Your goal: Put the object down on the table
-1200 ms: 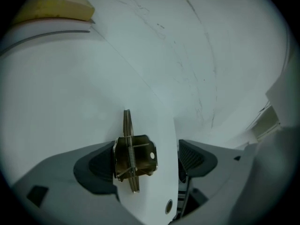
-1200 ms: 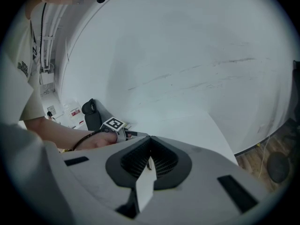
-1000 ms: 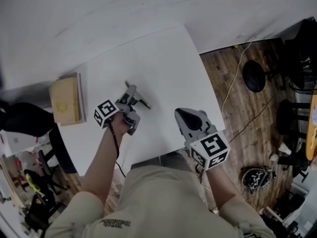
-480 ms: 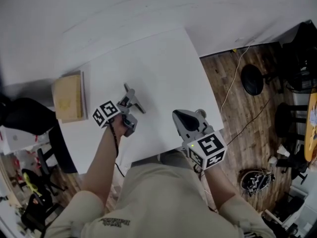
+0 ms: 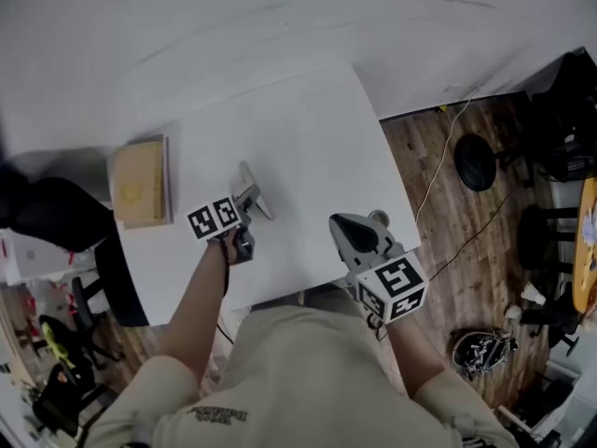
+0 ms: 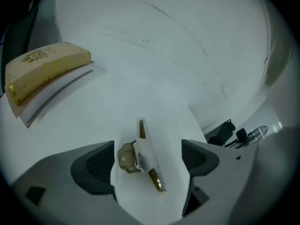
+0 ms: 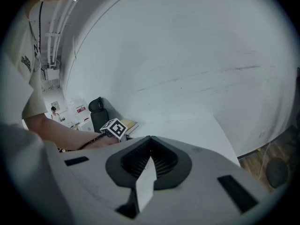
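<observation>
A small metal latch [image 6: 140,156], a silver plate with brass parts, lies flat on the white table [image 5: 308,138]. It sits between the jaws of my left gripper [image 6: 147,154], whose jaws are opening; neither dark pad [image 6: 96,165] touches it. In the head view the latch [image 5: 256,194] shows just beyond the left gripper's marker cube [image 5: 214,219]. My right gripper [image 5: 358,235] hovers over the table's near right corner, away from the latch. Its jaws are shut with nothing held, as the right gripper view [image 7: 150,146] also shows.
A tan book [image 5: 140,180] on a white pad lies at the table's left edge, also seen in the left gripper view [image 6: 47,69]. A black chair [image 5: 47,217] stands left of the table. Wooden floor with cables [image 5: 448,147] and stools lies to the right.
The left gripper's jaws have spread wider and the gripper has drawn back a little toward me. The latch stays on the table. The right gripper has hardly moved.
</observation>
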A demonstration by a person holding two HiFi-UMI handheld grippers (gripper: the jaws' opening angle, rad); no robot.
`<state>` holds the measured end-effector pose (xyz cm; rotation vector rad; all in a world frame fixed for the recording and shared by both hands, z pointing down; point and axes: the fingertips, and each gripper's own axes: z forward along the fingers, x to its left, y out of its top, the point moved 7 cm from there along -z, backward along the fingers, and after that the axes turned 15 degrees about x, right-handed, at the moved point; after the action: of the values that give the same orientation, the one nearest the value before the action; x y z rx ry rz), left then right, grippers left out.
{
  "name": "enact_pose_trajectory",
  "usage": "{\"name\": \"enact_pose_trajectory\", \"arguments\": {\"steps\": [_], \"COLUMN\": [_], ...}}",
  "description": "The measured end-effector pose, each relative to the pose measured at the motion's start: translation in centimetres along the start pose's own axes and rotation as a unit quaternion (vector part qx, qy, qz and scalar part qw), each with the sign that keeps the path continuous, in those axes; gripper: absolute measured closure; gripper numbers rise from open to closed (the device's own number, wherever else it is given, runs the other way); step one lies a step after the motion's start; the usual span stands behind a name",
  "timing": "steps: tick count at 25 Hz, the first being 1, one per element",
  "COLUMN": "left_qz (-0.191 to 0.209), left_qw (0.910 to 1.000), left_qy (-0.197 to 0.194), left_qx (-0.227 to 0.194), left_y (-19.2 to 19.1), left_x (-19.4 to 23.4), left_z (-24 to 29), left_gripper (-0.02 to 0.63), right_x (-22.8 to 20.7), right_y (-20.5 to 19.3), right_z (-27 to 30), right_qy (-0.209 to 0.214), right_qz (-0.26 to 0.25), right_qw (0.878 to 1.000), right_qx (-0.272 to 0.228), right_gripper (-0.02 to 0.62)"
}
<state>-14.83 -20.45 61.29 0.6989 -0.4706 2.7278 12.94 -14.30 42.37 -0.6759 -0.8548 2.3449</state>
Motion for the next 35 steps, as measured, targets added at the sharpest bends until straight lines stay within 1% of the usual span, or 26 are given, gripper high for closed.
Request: {"name": "enact_pose_trajectory", "arguments": {"steps": [2, 4, 7, 10, 13, 15, 19, 20, 22, 25, 26, 27, 29, 31, 35], "left_qz": [0.006, 0.027, 0.084, 0.151, 0.219, 0.256, 0.308, 0.317, 0.328, 0.344, 0.353, 0.362, 0.378, 0.386, 0.397], "left_qw": [0.9999, 0.9994, 0.9953, 0.9856, 0.9711, 0.9603, 0.939, 0.9335, 0.9226, 0.9061, 0.8998, 0.8934, 0.8818, 0.8725, 0.8554], "left_qy": [-0.008, -0.01, -0.004, 0.009, 0.01, 0.01, 0.007, 0.004, -0.004, -0.013, -0.017, -0.022, -0.034, -0.041, -0.028], "left_qx": [-0.008, -0.02, -0.049, -0.075, -0.093, -0.109, -0.153, -0.168, -0.202, -0.246, -0.256, -0.265, -0.281, -0.297, -0.332], "left_y": [0.2, 0.6, 1.6, 2.5, 3.2, 3.6, 4.2, 4.3, 4.6, 4.8, 4.8, 4.7, 4.5, 4.4, 3.7], "left_x": [-0.3, -0.8, -2.2, -4.2, -6.2, -7.5, -10.0, -10.5, -11.7, -13.2, -13.7, -14.1, -15.1, -15.8, -16.4], "left_z": [-0.9, -2.2, -4.9, -7.7, -10.4, -12.2, -16.2, -17.4, -19.9, -23.4, -24.5, -25.6, -27.7, -29.5, -32.7], "left_gripper": [0.175, 0.175, 0.175, 0.176, 0.176, 0.178, 0.183, 0.198, 0.284, 0.34, 0.372, 0.425, 0.438, 0.447, 0.485], "right_x": [0.0, 0.0, -0.1, -0.1, 0.1, 0.1, 0.8, 1.1, 1.7, 2.2, 2.5, 2.7, 3.4, 4.1, 5.7], "right_y": [0.2, 0.5, 1.3, 2.5, 4.2, 5.4, 8.1, 8.8, 10.4, 12.4, 12.9, 13.4, 14.2, 14.7, 14.9], "right_z": [-0.1, -0.2, -0.6, -1.4, -2.2, -2.7, -4.5, -5.1, -6.4, -8.9, -9.7, -10.5, -11.8, -13.1, -15.2], "right_qy": [-0.001, -0.003, -0.009, -0.015, -0.019, -0.022, -0.027, -0.027, -0.025, -0.026, -0.029, -0.032, -0.038, -0.043, -0.044], "right_qz": [-0.003, -0.006, -0.011, -0.02, -0.036, -0.041, -0.059, -0.067, -0.083, -0.099, -0.104, -0.109, -0.121, -0.135, -0.149], "right_qw": [1.0, 1.0, 1.0, 0.999, 0.998, 0.997, 0.993, 0.991, 0.988, 0.981, 0.979, 0.976, 0.971, 0.967, 0.96], "right_qx": [-0.002, -0.006, -0.016, -0.031, -0.048, -0.063, -0.1, -0.108, -0.127, -0.163, -0.174, -0.184, -0.2, -0.213, -0.232], "right_gripper": [0.572, 0.572, 0.574, 0.572, 0.572, 0.572, 0.572, 0.572, 0.572, 0.572, 0.572, 0.572, 0.572, 0.572, 0.572]}}
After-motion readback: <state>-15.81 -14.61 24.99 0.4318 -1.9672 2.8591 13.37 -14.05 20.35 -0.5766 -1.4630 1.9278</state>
